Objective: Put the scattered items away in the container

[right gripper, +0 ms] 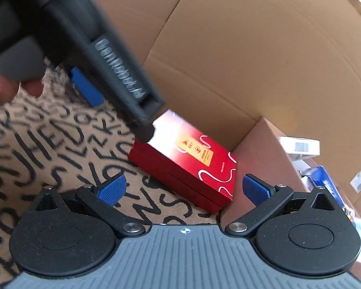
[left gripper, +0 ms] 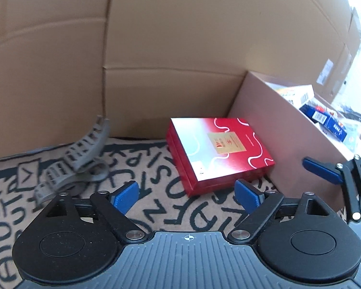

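Our left tongs [left gripper: 186, 193] gape wide above the lettered rug [left gripper: 142, 207], gripping nothing; our right tongs [right gripper: 184, 190] are spread too. Just beyond both, at 12 o'clock, the red box [left gripper: 219, 151] lies flat on the rug, its long axis running from 7 toward 1 o'clock in the left view, one corner beside the brown carton [left gripper: 286, 130] at 2 o'clock. Only the left view shows the grey clip [left gripper: 77, 163] at 10 o'clock.

The left gripper's body [right gripper: 89, 55] is blurring and covering the red box's [right gripper: 192, 166] far corner; the container's [left gripper: 284, 130] contents are staying too small to identify.
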The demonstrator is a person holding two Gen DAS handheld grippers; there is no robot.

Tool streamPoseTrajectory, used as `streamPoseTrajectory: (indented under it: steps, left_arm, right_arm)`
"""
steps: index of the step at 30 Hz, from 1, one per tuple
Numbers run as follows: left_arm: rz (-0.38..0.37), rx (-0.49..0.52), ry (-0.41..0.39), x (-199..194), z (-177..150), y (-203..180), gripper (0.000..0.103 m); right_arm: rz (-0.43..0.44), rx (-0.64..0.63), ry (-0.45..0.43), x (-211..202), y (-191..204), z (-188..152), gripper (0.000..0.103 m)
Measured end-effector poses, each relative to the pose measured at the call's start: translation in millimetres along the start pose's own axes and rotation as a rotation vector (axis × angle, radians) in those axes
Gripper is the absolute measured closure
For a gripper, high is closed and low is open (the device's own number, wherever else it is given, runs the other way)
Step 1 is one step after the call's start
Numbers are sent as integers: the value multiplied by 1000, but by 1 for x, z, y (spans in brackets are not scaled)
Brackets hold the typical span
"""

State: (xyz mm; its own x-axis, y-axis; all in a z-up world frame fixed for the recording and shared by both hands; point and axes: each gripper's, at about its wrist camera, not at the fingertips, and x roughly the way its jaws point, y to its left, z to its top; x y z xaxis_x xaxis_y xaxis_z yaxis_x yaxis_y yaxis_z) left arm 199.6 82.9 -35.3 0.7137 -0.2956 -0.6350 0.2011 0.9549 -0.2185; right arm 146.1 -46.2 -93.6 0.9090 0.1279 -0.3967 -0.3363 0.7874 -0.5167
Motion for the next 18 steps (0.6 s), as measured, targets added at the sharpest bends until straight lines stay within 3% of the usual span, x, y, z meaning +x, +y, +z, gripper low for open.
streamPoseTrajectory:
  steps: [8,18]
  left_arm:
    - [-11,20,13,22,20,4,12]
    - [14,-26,-13,49,50,14,12]
  right_arm:
    - [-105,-158,61,35,13,1,1]
    - [-88,-188,43,41,4,-3,1]
